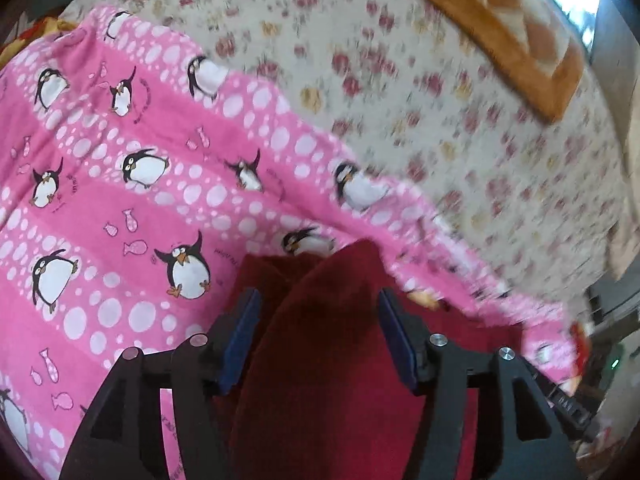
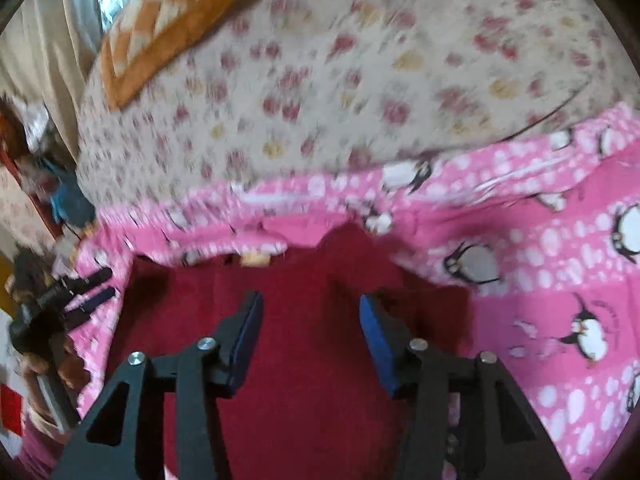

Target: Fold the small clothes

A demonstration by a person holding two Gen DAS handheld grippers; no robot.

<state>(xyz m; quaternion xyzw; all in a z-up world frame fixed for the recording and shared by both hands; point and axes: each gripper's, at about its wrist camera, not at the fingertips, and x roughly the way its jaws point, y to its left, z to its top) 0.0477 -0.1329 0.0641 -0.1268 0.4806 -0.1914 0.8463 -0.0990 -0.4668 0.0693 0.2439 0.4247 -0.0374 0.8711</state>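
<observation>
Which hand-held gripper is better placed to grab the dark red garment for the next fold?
Left. A raised fold of the dark red garment stands between the open left hand-held gripper. The right hand-held gripper is open over flat cloth.

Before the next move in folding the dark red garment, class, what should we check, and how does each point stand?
1. left gripper open: ok.
2. Fold of dark red garment between its fingers, not yet clamped: ok.
3. right gripper open above the garment: ok.
4. Garment lies on the pink penguin blanket: ok.
5. Garment's edges aligned: cannot tell, mostly hidden.
6. Sharp view: not ok, both blurred.
</observation>
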